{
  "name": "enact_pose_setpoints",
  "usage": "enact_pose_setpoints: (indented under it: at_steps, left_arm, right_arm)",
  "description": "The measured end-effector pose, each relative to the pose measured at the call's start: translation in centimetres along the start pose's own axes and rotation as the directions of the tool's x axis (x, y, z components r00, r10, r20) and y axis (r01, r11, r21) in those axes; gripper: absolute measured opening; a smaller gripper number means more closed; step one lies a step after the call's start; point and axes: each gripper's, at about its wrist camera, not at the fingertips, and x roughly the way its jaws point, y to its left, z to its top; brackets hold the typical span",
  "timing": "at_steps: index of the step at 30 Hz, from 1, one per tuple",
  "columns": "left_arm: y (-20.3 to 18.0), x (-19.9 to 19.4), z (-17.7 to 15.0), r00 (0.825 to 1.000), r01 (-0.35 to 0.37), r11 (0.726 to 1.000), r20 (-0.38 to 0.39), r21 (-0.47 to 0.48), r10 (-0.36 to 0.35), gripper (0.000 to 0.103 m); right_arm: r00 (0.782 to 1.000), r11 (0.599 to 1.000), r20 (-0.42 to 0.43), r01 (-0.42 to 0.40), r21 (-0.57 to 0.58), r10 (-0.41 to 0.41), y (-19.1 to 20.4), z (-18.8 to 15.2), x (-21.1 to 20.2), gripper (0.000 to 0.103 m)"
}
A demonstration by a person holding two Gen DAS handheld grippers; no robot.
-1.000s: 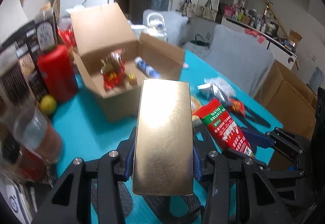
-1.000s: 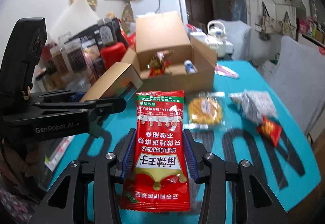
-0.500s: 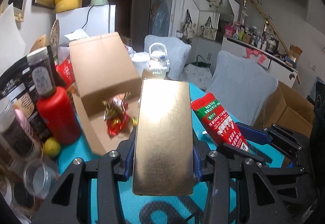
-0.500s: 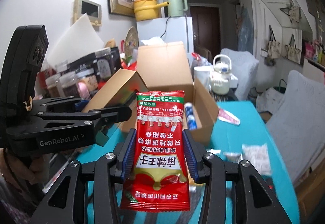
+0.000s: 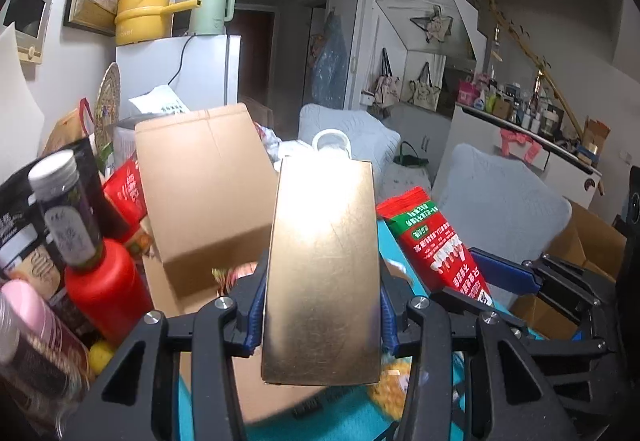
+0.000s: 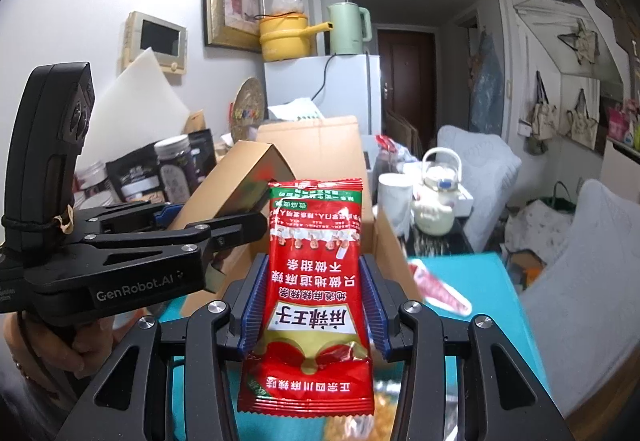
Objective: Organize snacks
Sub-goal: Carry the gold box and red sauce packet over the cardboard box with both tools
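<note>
Two grippers grip snacks mid-frame: the left gripper (image 5: 322, 305) clamps a gold box (image 5: 322, 265), the right gripper (image 6: 314, 305) a red packet (image 6: 314, 289), before the carton (image 5: 200, 181).

Black left claw (image 6: 240, 225), white GenRobot.AI lettering, silver screws, blue ribbed pads (image 6: 254, 305), bare-skinned hand (image 6: 60, 345)
</note>
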Motion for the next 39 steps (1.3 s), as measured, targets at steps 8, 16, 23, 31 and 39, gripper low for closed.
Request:
enact_pose_setpoints:
  at_steps: [8, 16, 23, 31, 39]
  left_arm:
    - [1.8, 2.5, 2.5, 0.999, -0.032, 0.999, 0.037, -0.010, 0.033, 0.045]
    - [3.2, 5.5, 2.2, 0.998, -0.057, 0.998, -0.003, -0.009, 0.057, 0.045]
    - [4.0, 9.1, 1.7, 0.994, -0.073, 0.997, -0.084, -0.034, 0.070, 0.045]
    - [4.5, 12.8, 0.4, 0.978, -0.108, 0.994, -0.183, -0.020, 0.102, 0.045]
    - [4.7, 15.4, -0.9, 0.956, -0.121, 0.993, -0.269, -0.001, 0.116, 0.045]
  right_arm:
    - [1.000, 1.000, 0.025, -0.013, 0.009, 0.013, -1.5, 1.8, 3.8, 0.044]
    - [0.999, 0.999, -0.027, -0.032, 0.019, 0.032, -2.6, 2.5, 7.9, 0.044]
    - [0.997, 0.998, -0.059, -0.045, 0.054, 0.048, -3.5, 1.9, 10.8, 0.044]
    - [0.988, 0.996, -0.148, -0.036, 0.087, 0.049, -5.0, 0.6, 13.8, 0.044]
    - [0.974, 0.995, -0.223, -0.022, 0.099, 0.044, -5.3, -0.8, 15.7, 0.044]
